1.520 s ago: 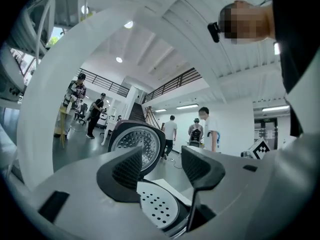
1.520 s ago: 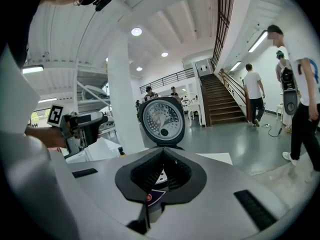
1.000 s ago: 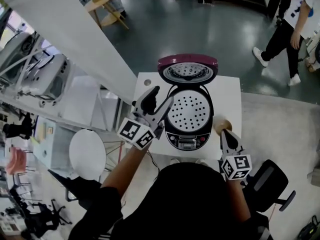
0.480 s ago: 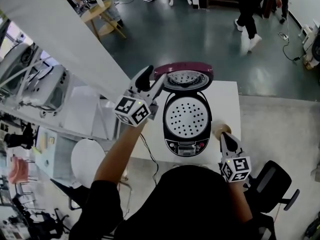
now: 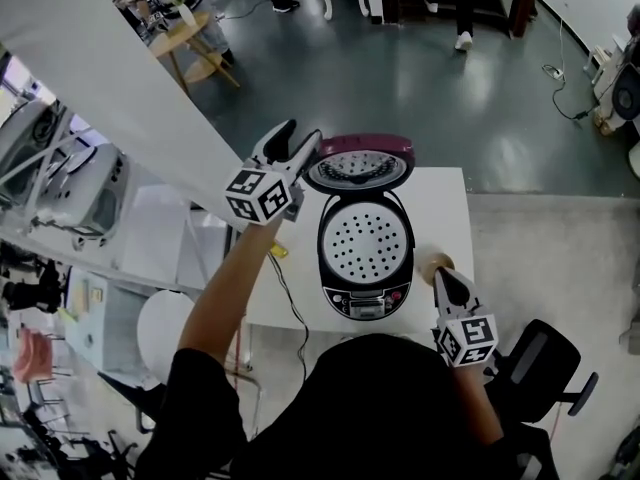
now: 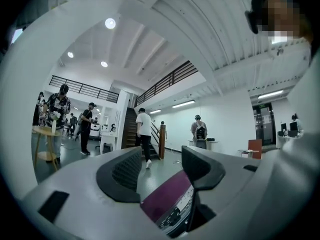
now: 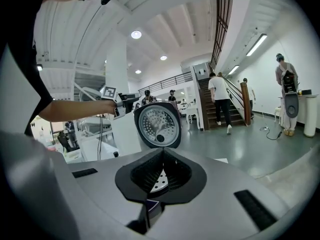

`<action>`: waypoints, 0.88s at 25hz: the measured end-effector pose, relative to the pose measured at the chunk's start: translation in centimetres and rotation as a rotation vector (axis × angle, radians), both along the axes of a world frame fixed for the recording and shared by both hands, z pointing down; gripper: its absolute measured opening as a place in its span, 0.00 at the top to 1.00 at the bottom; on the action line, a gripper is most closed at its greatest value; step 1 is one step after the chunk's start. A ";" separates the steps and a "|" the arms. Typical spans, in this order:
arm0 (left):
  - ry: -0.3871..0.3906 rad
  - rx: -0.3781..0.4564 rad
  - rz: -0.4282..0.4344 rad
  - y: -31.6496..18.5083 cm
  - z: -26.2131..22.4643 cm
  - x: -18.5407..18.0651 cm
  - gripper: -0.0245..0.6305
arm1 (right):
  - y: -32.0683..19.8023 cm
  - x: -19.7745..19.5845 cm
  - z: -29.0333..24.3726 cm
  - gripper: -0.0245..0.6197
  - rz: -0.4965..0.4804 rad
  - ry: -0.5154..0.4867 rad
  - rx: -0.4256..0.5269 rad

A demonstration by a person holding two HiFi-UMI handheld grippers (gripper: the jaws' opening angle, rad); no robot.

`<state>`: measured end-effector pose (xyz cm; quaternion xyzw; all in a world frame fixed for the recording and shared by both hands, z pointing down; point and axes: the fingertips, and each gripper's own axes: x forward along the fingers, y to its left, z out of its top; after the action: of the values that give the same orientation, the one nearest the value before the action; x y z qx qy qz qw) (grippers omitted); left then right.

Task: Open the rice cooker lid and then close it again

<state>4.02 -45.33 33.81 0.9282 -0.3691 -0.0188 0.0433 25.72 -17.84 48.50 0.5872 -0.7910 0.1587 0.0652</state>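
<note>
On the white table (image 5: 452, 200), seen from above in the head view, the rice cooker (image 5: 364, 298) stands open. Its lid (image 5: 358, 160) is swung up at the far side and a perforated tray (image 5: 365, 240) is bare in its mouth. The left gripper (image 5: 300, 140) is held out on a stretched arm at the lid's upper left edge; from here I cannot tell whether it touches. The right gripper (image 5: 443, 276) sits low by the table's near right corner, just beside a small tan round thing (image 5: 436, 262), well apart from the lid. A black office chair (image 5: 542, 366) stands on the floor at the right. In the left gripper view, the left gripper (image 6: 159, 168) has its jaws spread with nothing pressed between the pads. The lid's maroon rim (image 6: 167, 200) lies low in the gap and runs under the right-hand jaw. Beyond it a person in a white shirt (image 6: 145, 131) walks toward a staircase (image 6: 129, 126). In the right gripper view, the right gripper (image 7: 161, 174) has its jaws clenched together on nothing. Only a sliver of the perforated tray (image 7: 158, 180) shows through the notch. Past the jaws the lid (image 7: 157, 125) stands upright, its round inner plate facing this way, with the person's left arm (image 7: 75, 109) reaching in toward it from the left.
</note>
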 end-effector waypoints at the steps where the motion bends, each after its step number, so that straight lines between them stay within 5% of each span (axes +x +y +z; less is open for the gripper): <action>1: -0.005 -0.007 0.002 -0.3 0.2 0.0 0.61 | 0.1 -0.1 0.0 0.96 -0.001 -0.001 0.000; 22: -0.162 -0.149 0.138 -1.7 4.8 2.1 0.61 | 1.6 0.3 0.3 0.96 0.027 -0.015 -0.018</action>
<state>6.11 -47.03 38.57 0.9441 -0.3070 0.0867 0.0835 25.99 -16.22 48.83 0.5962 -0.7819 0.1713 0.0625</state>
